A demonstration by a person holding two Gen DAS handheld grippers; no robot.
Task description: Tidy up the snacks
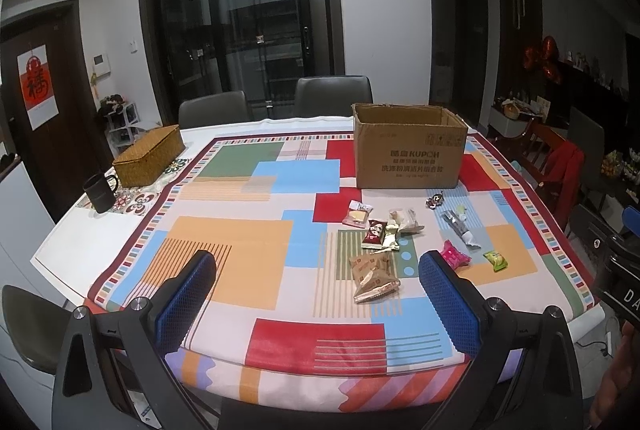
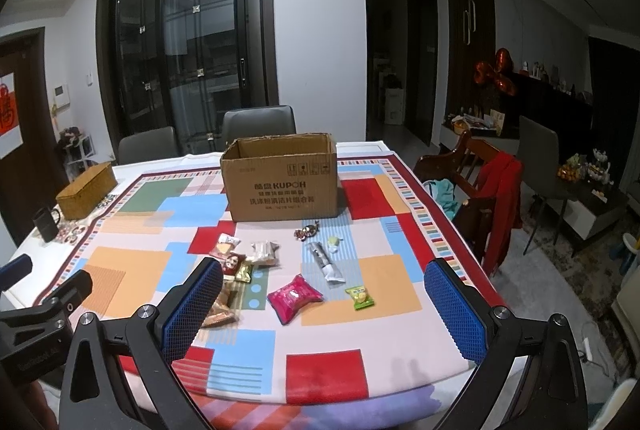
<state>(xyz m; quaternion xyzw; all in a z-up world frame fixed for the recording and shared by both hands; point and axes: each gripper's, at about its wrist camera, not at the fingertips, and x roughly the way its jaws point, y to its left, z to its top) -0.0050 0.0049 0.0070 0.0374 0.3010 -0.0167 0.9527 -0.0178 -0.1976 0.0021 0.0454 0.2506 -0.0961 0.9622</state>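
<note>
An open cardboard box (image 1: 410,150) (image 2: 282,184) stands at the far middle of the table. Several wrapped snacks lie in front of it: a pink packet (image 2: 295,296) (image 1: 454,254), a green candy (image 2: 360,297) (image 1: 495,260), a silver stick pack (image 2: 326,262) (image 1: 460,226), brown packets (image 1: 372,272) and a red packet (image 1: 374,231). My left gripper (image 1: 318,282) is open and empty above the near table edge. My right gripper (image 2: 324,294) is open and empty, also at the near edge, with the pink packet lying between its fingers in view.
A woven basket (image 1: 148,156) and a black mug (image 1: 99,192) sit at the far left of the table. Grey chairs (image 1: 332,96) stand behind the table. A wooden chair with a red garment (image 2: 496,206) stands to the right.
</note>
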